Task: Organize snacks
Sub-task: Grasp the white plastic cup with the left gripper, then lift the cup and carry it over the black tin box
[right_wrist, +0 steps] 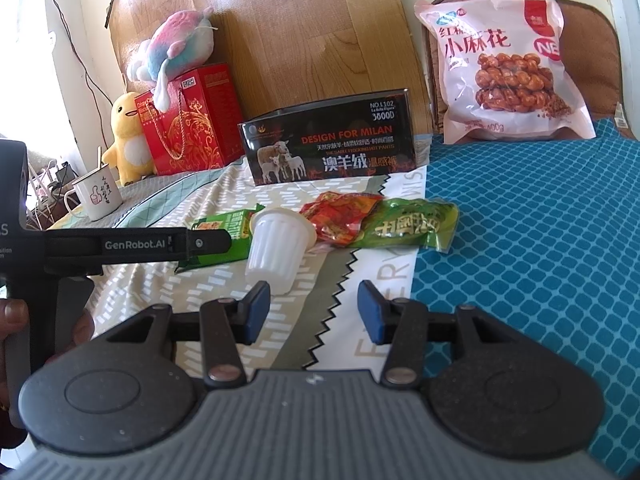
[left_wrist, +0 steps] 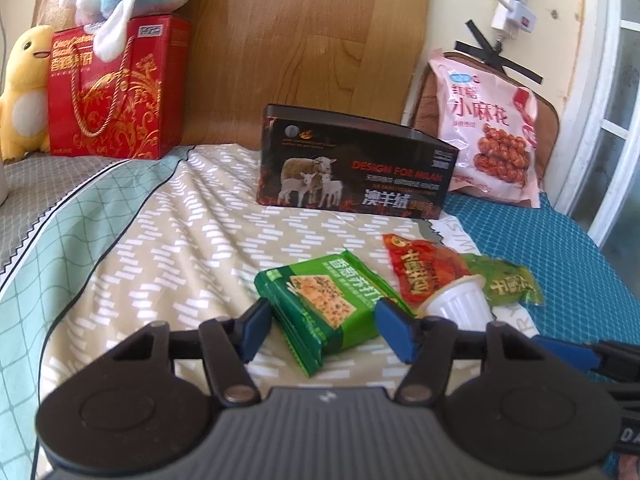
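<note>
The green cracker pack (left_wrist: 320,312) lies on the bed (left_wrist: 160,248), between the left hand-held gripper (left_wrist: 324,326)'s parted pads, seemingly untouched. At two o'clock, the jelly cup (left_wrist: 460,304) could get knocked. The right hand-held gripper (right_wrist: 312,312) hangs open, empty.

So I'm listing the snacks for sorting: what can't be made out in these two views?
- Green cracker pack: in the right wrist view the left gripper's arm covers much of it.
- Black box: both views show only its outside, so its contents are hidden.
- Left gripper: the left wrist view doesn't settle whether its pads touch the pack.
- White cup: its lower part is hidden behind a gripper finger there.
</note>
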{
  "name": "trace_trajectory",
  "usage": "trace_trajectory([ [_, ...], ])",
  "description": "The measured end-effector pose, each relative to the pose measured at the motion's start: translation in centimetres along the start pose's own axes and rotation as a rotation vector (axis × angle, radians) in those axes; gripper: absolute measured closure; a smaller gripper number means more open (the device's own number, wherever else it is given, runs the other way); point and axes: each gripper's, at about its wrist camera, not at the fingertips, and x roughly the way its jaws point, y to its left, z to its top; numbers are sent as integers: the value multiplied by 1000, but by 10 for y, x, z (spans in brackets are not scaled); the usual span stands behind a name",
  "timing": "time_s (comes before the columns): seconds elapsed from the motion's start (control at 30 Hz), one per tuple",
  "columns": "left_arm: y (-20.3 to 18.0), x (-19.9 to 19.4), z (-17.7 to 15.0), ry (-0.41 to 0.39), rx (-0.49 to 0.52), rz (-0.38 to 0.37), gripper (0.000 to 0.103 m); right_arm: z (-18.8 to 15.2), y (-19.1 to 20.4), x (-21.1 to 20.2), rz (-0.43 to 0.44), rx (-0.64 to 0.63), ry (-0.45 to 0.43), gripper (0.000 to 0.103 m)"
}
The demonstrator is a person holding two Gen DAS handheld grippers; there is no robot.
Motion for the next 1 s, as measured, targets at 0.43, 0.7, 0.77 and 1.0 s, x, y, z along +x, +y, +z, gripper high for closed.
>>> trace_trajectory([
  [0.43,12,-27,12,-104,-111,27,47,0,8,-7,14,-32,-13,52],
  [0.7,-41,-15,31,-71,168,-234,44,12,29,9,81,-107,48,52],
  [0.77,-49,2,30,-11,204,-237,45,14,32,17,74,-124,65,52],
  [1.0,-41,7,25,78,169,-336,80,16,28,25,84,-165,103,68],
])
